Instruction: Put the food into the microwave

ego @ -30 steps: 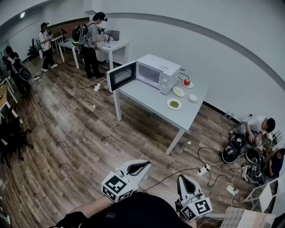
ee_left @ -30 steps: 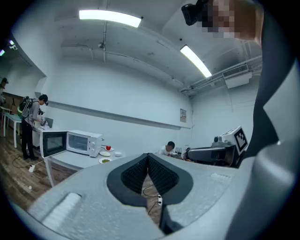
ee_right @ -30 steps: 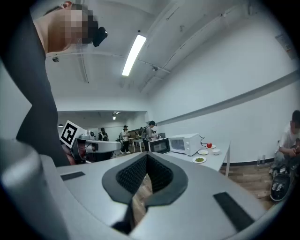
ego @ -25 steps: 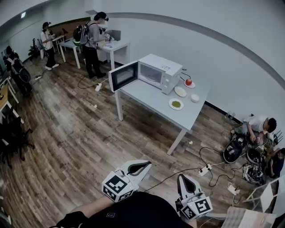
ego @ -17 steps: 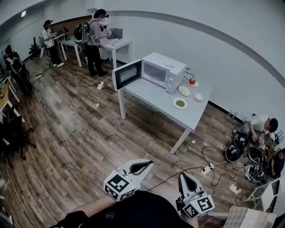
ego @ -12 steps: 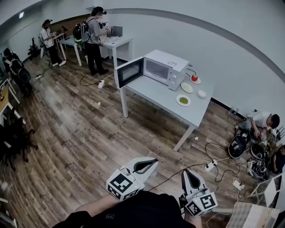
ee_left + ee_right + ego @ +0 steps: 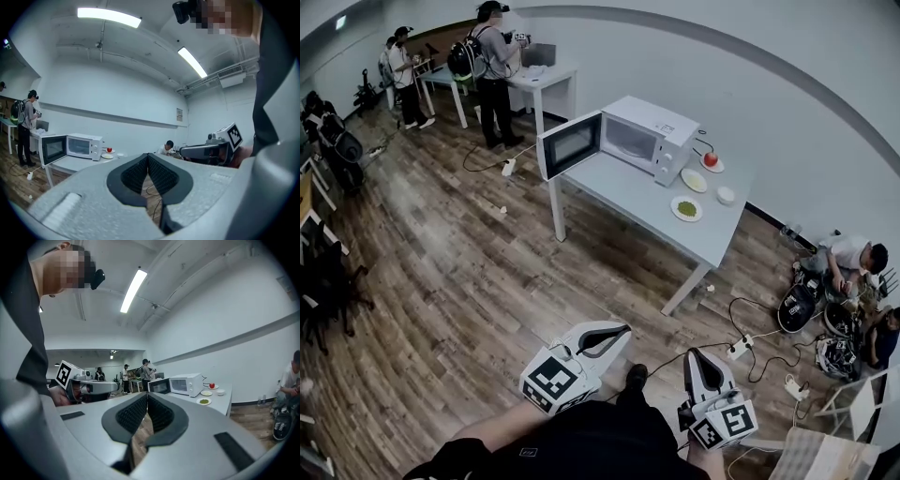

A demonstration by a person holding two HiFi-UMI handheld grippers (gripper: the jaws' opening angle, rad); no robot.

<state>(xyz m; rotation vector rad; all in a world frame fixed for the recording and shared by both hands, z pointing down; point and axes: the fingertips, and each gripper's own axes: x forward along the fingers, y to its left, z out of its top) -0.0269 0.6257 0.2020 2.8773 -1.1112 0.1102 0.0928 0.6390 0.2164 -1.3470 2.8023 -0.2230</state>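
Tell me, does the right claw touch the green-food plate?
Apart. Head view: the right claw hangs over the floor, far short of the table bearing the plate.

The floor (image 7: 459,281) is showing wood planks with a dull sheen. The table (image 7: 619,197) is looking smooth, matt grey; the microwave (image 7: 666,131) is gleaming white (dark glass in its door (image 7: 570,143)). The left gripper (image 7: 147,155) is showing matt grey plastic, its pads (image 7: 133,176) black and ribbed.
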